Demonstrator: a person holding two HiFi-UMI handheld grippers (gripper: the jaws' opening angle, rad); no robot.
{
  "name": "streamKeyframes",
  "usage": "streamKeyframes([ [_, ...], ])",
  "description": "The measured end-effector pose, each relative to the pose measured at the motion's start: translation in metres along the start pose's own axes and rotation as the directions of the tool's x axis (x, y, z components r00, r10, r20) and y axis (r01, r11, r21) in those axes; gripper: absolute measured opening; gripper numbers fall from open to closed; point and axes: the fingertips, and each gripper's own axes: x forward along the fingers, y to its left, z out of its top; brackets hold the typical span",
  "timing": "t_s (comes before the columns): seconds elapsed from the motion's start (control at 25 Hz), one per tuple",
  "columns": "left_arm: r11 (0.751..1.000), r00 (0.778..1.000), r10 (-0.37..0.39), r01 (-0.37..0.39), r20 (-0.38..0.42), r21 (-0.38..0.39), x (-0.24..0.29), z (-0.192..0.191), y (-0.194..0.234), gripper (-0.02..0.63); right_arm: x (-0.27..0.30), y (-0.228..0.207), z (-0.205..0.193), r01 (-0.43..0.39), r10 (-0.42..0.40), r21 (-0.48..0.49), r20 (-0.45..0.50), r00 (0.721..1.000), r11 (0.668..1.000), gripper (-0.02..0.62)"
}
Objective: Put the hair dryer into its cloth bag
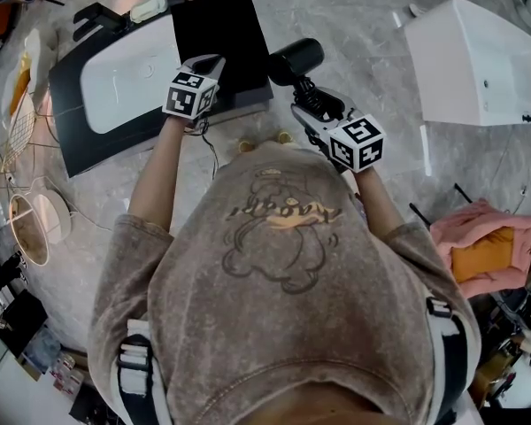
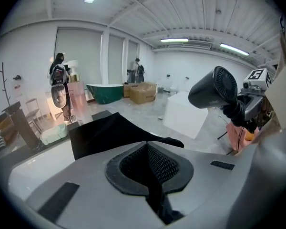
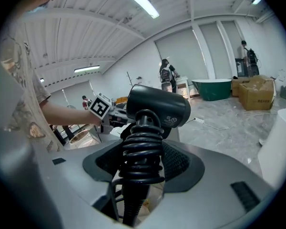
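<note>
The black cloth bag point(image 1: 221, 34) hangs flat over the black board of a bathtub stand, its near edge pinched in my left gripper point(image 1: 205, 67). In the left gripper view the dark cloth point(image 2: 107, 132) runs out from between the shut jaws of the left gripper point(image 2: 150, 162). My right gripper point(image 1: 310, 94) is shut on the handle of the black hair dryer point(image 1: 294, 58), which is held in the air just right of the bag. Its cord is coiled round the handle point(image 3: 143, 149) between the jaws of the right gripper point(image 3: 142, 163). The dryer's barrel point(image 3: 159, 104) points sideways; its rear grille point(image 2: 224, 85) faces the left gripper.
A white bathtub point(image 1: 124, 73) sits in a black board at the upper left. A white box-shaped tub point(image 1: 478, 56) stands at the upper right, a pink cloth point(image 1: 487, 246) at the right. A round mirror point(image 1: 31, 228) and clutter line the left edge. People stand far off point(image 2: 59, 73).
</note>
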Motion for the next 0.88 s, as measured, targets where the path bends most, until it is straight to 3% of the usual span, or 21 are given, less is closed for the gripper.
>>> streamKeyframes([
  [0.4,1.000,1.000,-0.020,0.020,-0.003,0.001,0.001,0.008,0.000,0.021,0.021,0.034,-0.030,-0.176,0.150,-0.145,-0.172,0.974,0.974,0.247],
  [0.88,0.999,1.000,-0.024,0.024,-0.009,-0.021,0.003,0.007,-0.003,0.021,0.050,0.066,-0.073,-0.364,0.268,-0.223,-0.367,0.891,0.904,0.247],
])
